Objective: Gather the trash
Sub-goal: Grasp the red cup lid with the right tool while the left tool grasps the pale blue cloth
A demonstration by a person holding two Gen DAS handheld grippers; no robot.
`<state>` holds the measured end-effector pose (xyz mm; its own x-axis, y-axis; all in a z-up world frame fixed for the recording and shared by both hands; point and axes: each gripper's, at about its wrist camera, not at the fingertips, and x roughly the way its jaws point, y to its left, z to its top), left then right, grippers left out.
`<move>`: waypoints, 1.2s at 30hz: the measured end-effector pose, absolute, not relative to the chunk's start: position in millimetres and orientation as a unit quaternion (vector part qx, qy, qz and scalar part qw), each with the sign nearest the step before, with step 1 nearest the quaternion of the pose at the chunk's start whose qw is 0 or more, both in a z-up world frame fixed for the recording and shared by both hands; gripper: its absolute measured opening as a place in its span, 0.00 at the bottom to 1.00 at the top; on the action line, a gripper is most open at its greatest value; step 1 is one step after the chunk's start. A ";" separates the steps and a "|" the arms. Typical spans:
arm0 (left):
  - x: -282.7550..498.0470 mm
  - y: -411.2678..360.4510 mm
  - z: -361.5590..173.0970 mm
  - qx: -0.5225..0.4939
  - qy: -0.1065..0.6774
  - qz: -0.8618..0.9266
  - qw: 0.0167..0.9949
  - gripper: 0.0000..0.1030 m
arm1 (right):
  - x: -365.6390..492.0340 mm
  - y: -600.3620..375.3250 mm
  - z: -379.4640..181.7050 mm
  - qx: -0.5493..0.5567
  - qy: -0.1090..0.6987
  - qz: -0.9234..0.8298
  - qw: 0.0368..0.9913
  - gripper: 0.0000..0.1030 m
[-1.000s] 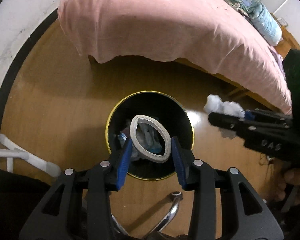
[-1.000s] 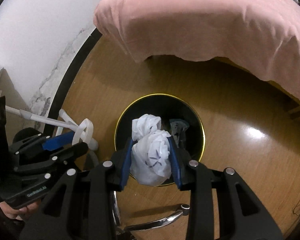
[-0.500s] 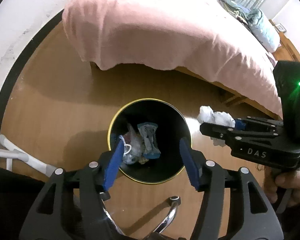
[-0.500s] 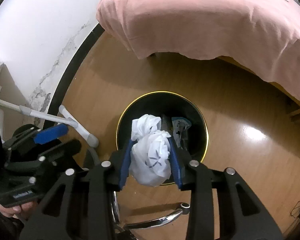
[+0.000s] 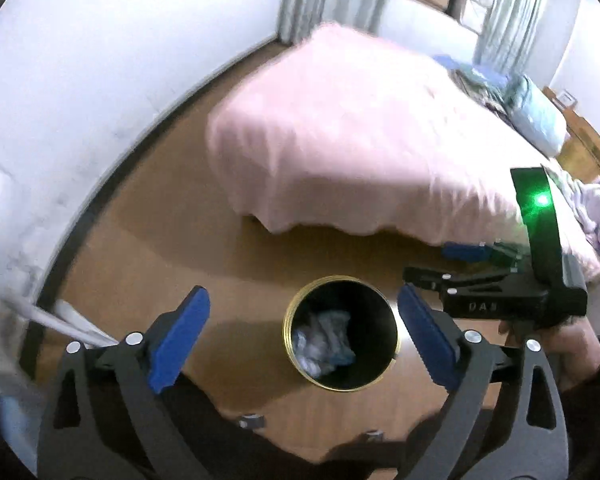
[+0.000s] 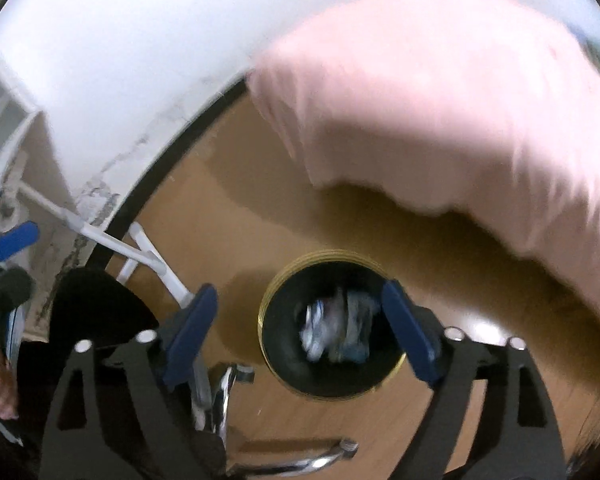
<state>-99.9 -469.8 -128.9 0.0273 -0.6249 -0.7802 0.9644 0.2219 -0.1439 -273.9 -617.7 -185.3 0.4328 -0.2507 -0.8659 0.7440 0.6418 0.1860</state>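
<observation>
A black trash bin with a gold rim (image 5: 290,322) stands on the wooden floor, with crumpled white and blue trash (image 5: 324,340) inside. My left gripper (image 5: 304,332) is open and empty, high above the bin. My right gripper (image 6: 300,332) is open and empty, also above the bin (image 6: 266,332), where the trash (image 6: 336,336) lies blurred. The right gripper (image 5: 452,264) also shows at the right of the left wrist view, with its jaws apart.
A bed with a pink cover (image 5: 340,140) stands behind the bin. A white wall with a black skirting (image 5: 100,200) runs on the left. White tubes (image 6: 140,256) and chrome chair legs (image 6: 220,392) lie near the bin.
The left gripper dropped the white ring into the bin, the right gripper opened and dropped the white bag. Both grippers have risen away from the bin.
</observation>
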 end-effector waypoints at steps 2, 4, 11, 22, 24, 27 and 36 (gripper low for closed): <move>-86.7 -439.7 -97.7 0.217 0.353 -0.568 0.711 0.91 | -250.7 -607.1 -159.4 0.263 0.419 -0.293 0.818 0.83; -69.0 -406.3 -73.9 0.210 0.334 -0.543 0.741 0.93 | -218.3 -589.7 -133.1 0.238 0.407 -0.260 0.843 0.84; 25.3 -262.3 -27.5 0.180 0.341 -0.382 0.840 0.93 | -65.4 -473.5 -68.1 0.143 0.397 -0.054 0.905 0.84; 93.1 -2.5 -35.0 0.044 0.399 -0.141 0.905 0.93 | 128.4 -257.3 -35.8 0.086 0.418 0.240 0.872 0.84; 94.7 19.3 -39.8 0.027 0.407 -0.125 0.904 0.93 | 159.0 -232.4 -40.8 0.076 0.429 0.250 0.864 0.84; 94.5 39.7 -43.8 0.019 0.411 -0.108 0.905 0.93 | 188.9 -206.5 -49.5 0.059 0.442 0.259 0.857 0.84; 120.0 56.2 -45.2 0.018 0.417 -0.106 0.902 0.93 | 219.6 -177.2 -62.9 0.031 0.464 0.269 0.844 0.80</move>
